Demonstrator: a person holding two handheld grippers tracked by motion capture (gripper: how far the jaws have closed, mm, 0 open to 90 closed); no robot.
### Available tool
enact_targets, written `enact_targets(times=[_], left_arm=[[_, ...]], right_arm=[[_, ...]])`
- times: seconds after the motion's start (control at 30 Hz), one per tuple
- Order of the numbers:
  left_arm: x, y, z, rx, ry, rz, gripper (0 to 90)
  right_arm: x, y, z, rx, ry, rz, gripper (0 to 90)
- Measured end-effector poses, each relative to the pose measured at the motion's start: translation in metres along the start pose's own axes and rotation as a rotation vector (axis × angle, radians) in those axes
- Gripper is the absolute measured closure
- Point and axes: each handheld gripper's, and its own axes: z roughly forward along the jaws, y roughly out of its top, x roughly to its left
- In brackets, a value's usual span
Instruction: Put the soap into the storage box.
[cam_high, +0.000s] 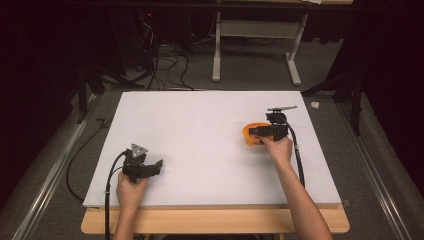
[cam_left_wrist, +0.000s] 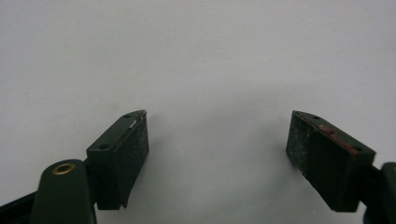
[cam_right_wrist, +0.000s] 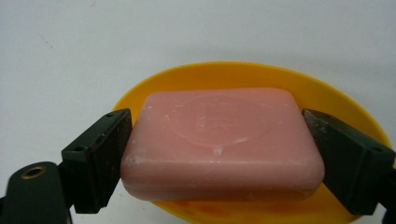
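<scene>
A pink bar of soap (cam_right_wrist: 223, 140) lies over a round orange dish (cam_right_wrist: 243, 74). The two jaws of my right gripper (cam_right_wrist: 217, 133) press against its two short ends. I cannot tell whether the soap rests in the dish or hangs just above it. From above, the orange dish (cam_high: 246, 136) sits right of the middle of the white board (cam_high: 200, 130), with the right gripper (cam_high: 253, 132) over it. My left gripper (cam_high: 156, 167) hovers near the board's front left, open, and the left gripper view shows its jaws (cam_left_wrist: 217, 140) wide apart over bare white surface.
The white board lies on a wooden table (cam_high: 215, 220) whose front edge shows below it. Cables (cam_high: 300, 160) trail from both grippers. On the floor behind stand a white table frame (cam_high: 255, 45) and loose wires (cam_high: 165, 60).
</scene>
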Motion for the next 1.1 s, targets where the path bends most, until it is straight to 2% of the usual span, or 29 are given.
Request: enact_targets(times=[0.17, 0.57, 0.7, 0.9, 1.1], left_arm=[[0.000, 0.000, 0.000, 0.000, 0.000, 0.000, 21.5], [0.000, 0.000, 0.000, -0.003, 0.003, 0.001, 21.6], [0.000, 0.000, 0.000, -0.003, 0.003, 0.001, 21.5], [0.000, 0.000, 0.000, 0.000, 0.000, 0.001, 21.6], [0.000, 0.000, 0.000, 0.000, 0.000, 0.000, 21.6]], right_arm=[[0.001, -0.001, -0.003, 0.000, -0.006, 0.002, 12.5], [-0.001, -0.002, -0.014, -0.022, 0.015, -0.016, 11.5], [0.001, -0.006, -0.021, -0.060, 0.035, -0.035, 12.9], [0.006, -0.013, -0.032, -0.107, 0.038, -0.097, 14.0], [0.009, -0.019, -0.044, -0.146, 0.048, -0.124, 14.2]])
